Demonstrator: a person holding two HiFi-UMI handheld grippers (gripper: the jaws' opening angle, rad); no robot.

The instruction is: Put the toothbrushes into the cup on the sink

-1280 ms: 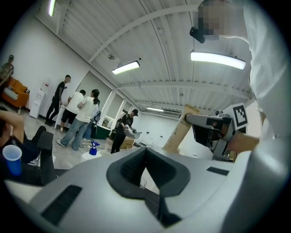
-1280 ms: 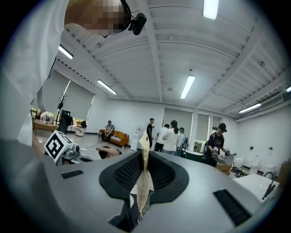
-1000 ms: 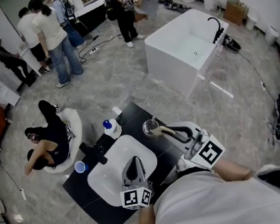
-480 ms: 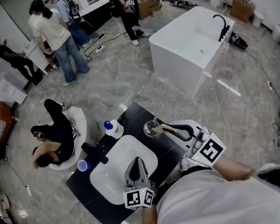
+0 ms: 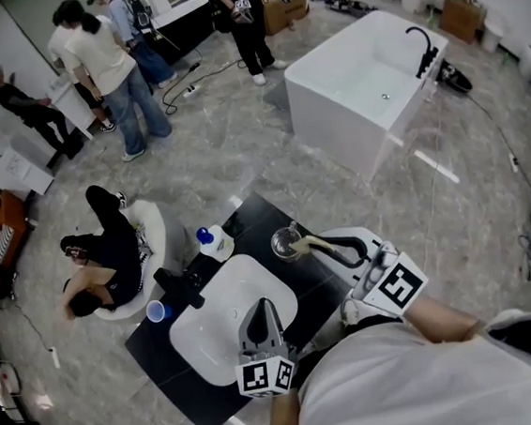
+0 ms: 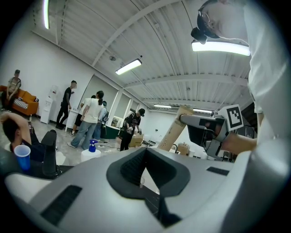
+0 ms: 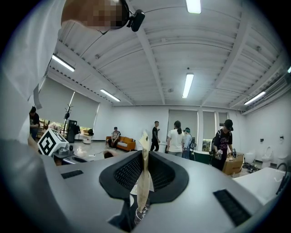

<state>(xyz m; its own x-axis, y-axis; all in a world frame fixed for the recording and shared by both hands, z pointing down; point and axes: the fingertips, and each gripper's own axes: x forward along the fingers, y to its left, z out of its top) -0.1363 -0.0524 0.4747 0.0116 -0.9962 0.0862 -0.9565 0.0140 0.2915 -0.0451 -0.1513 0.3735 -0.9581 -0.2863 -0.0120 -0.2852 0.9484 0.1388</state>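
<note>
- A toothbrush (image 7: pixel 143 177) in a beige paper wrapper is held upright between the jaws of the right gripper (image 5: pixel 337 251), which are closed on its middle.
- In the right gripper view, the lower end of the toothbrush is seen reaching down to the mouth of a clear cup (image 5: pixel 286 244). Whether the tip rests on the bottom cannot be told.
- The cup is placed on the black tabletop (image 5: pixel 168 359), just beside the far right corner of the white sink (image 5: pixel 211 326).
- The left gripper (image 5: pixel 260 313) is held over the near side of the sink. Its jaws are pressed together and nothing is held between them.
- The two grippers are kept apart, the right one over the tabletop beside the sink.
- A black faucet (image 5: pixel 181 287) is mounted at the far left edge of the sink.
- A blue cup (image 5: pixel 154 314) is set on the tabletop just left of the faucet.
- A white bottle with a blue cap (image 5: pixel 214 244) is placed near the far corner of the tabletop, between the faucet and the clear cup.
- A person (image 5: pixel 101 266) is seated on a white chair on the floor, close to the tabletop's left side.
- A white bathtub (image 5: pixel 365 83) is seen farther off on the grey floor, and several people are standing well beyond it.
</note>
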